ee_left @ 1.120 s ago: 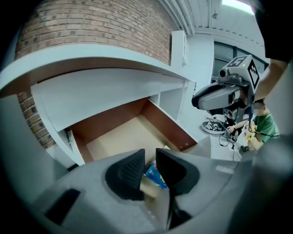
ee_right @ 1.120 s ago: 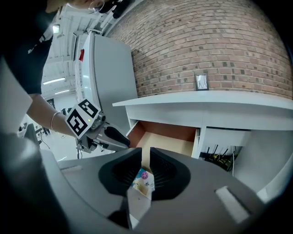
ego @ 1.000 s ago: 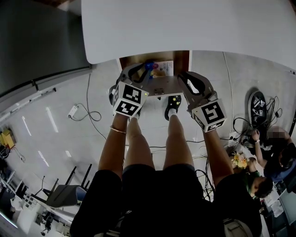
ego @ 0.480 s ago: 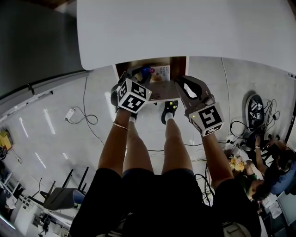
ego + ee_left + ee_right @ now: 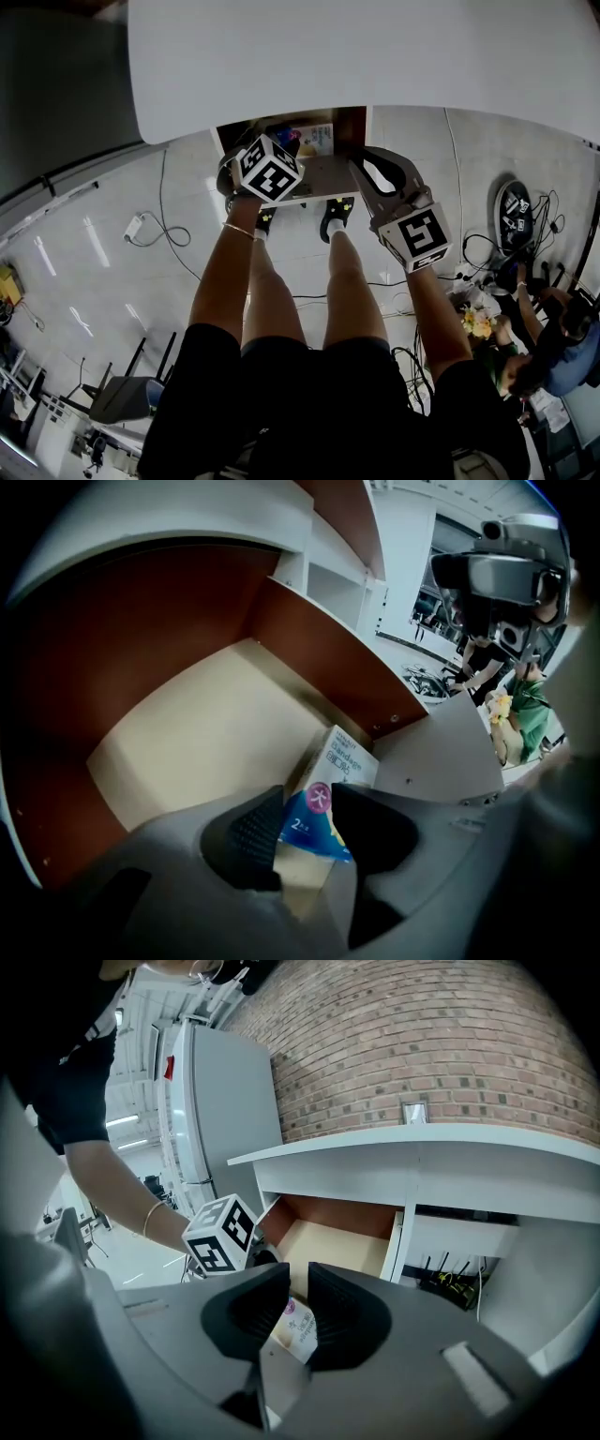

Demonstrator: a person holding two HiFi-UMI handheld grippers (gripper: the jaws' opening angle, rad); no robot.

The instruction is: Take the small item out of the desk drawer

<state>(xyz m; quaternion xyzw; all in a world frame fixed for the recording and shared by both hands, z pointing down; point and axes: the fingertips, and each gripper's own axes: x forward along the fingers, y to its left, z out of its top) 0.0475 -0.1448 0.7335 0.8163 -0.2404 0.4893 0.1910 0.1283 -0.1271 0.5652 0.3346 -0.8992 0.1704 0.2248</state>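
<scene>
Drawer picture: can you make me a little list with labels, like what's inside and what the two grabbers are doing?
Drawer: open, under the white desk top
Inside: one small blue-and-white box, near the drawer's front
Left gripper: low over the drawer, jaws apart, box showing in the gap, not clamped
Right gripper: outside the drawer, pointing at it, jaws apart, holding nothing
Box out yet: no

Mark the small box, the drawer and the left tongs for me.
small box point(image 5: 317, 799), left gripper view, on its blue printed face.
drawer point(image 5: 187, 733), left gripper view, on its bare floor.
left tongs point(image 5: 307, 806), left gripper view, midway between the two tips.
</scene>
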